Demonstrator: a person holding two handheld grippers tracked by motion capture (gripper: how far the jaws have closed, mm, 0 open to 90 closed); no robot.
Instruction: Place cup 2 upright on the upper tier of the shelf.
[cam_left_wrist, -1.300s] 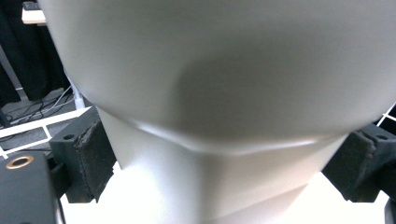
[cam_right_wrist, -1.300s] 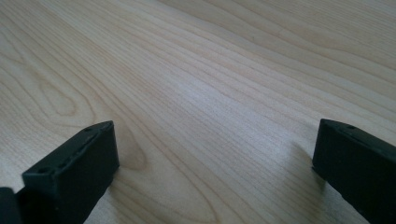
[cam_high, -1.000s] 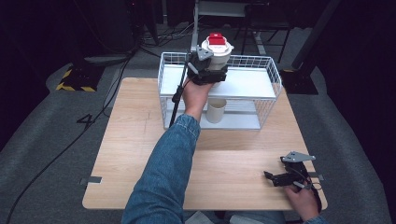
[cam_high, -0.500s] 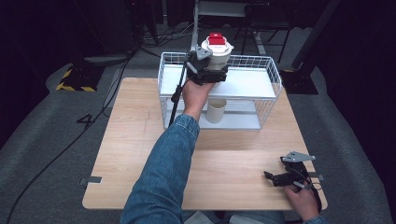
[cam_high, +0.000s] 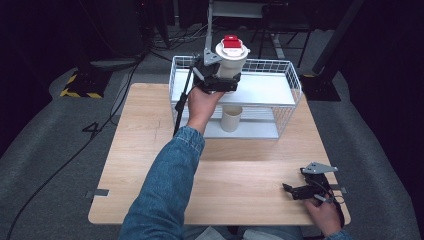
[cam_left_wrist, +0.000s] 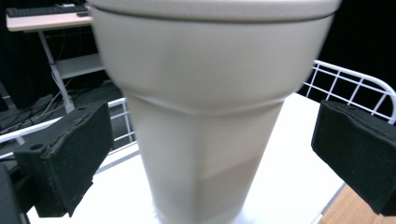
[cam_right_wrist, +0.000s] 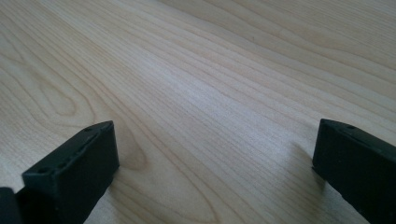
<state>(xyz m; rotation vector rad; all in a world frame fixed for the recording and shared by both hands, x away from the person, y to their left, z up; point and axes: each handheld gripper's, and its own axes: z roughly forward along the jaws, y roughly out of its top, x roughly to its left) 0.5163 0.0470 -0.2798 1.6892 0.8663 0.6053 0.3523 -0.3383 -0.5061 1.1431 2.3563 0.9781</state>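
Observation:
A tall cream cup (cam_high: 231, 62) with a wide lid and a red cap stands on the top shelf of a white wire rack (cam_high: 280, 90). My left gripper (cam_high: 220, 82) is around the cup's lower body. In the left gripper view the cup (cam_left_wrist: 205, 116) stands between the two black pads (cam_left_wrist: 70, 158), with a gap on each side. The left gripper (cam_left_wrist: 212, 158) is open, and its jaws have just been opening. My right gripper (cam_high: 295, 191) rests low on the table at the near right. It (cam_right_wrist: 212, 168) is open over bare wood.
A smaller cream cup (cam_high: 231, 118) stands on the rack's lower shelf, below my left hand. The rack sits at the far side of the wooden table (cam_high: 150, 150). A black cable runs down from the left gripper along the rack's left side.
The left gripper's jaws have opened off the cream cup, and the hand has drawn back slightly towards the near side. The cup stays on the shelf. The right gripper has not moved.

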